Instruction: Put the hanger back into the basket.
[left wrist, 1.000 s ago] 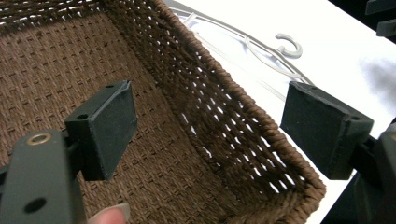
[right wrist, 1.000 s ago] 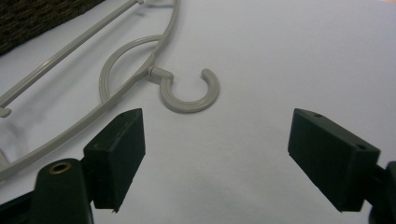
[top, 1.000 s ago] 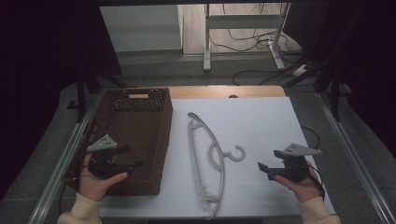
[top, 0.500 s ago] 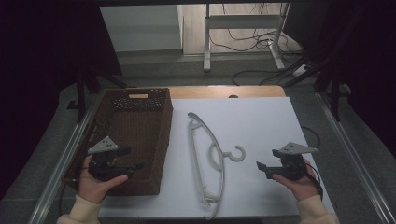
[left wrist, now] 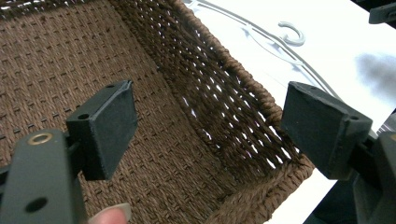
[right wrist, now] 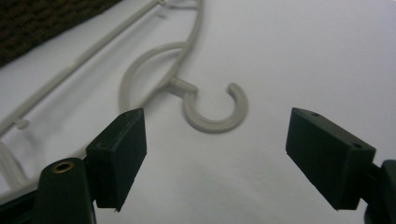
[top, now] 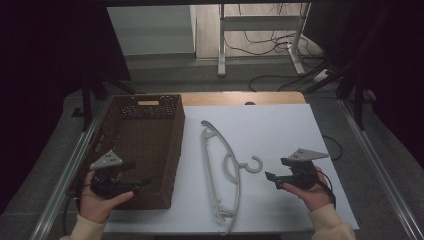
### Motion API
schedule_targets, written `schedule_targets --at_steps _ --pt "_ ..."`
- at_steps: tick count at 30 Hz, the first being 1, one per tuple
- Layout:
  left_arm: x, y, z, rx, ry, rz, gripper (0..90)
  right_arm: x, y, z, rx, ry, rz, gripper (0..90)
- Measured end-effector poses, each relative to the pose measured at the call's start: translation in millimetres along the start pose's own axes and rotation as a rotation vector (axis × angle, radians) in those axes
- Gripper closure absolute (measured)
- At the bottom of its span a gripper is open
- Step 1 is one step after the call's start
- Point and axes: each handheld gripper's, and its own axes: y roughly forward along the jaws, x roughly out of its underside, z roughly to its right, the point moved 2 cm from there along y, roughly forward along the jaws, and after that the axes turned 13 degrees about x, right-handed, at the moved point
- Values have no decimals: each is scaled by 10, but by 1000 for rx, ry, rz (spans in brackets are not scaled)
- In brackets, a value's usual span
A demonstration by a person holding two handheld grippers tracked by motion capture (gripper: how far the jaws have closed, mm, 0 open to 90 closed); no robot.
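Note:
A white plastic clothes hanger [top: 222,167] lies flat on the white table top [top: 280,125], its hook [top: 254,165] pointing right. A brown wicker basket [top: 142,150] stands left of it. My left gripper [top: 145,181] hovers over the basket's near right corner, open with nothing between its jaws; the left gripper view looks down on the basket floor [left wrist: 60,70], and the hanger [left wrist: 261,42] shows beyond the rim. My right gripper [top: 271,179] is open just right of the hook, a little above the table. Its own view has the hook [right wrist: 215,109] lying ahead between the jaws.
Metal rails [top: 75,165] run along the table's left and right sides. Beyond the far edge are a wooden strip [top: 240,97], a white frame's legs [top: 222,45] and cables [top: 280,45] on the floor. Dark curtains hang at both sides.
Both hands have drifted slightly; the left gripper sits a touch lower over the basket. The hanger and the basket have not moved.

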Motion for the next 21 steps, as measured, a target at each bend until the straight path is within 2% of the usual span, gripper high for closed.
schedule_targets --at_steps 4,9,16,21 --pt "-9 23 14 10 13 -10 187 -84 14 -84 -11 -10 0 197" --pt "-31 46 26 13 16 -18 187 -239 108 -119 -28 -29 6 191" --pt "-19 58 24 23 20 -27 186 -378 301 -193 -34 -51 -44 208" --pt "-20 61 28 25 16 -29 186 -445 393 -230 -45 -47 -73 224"
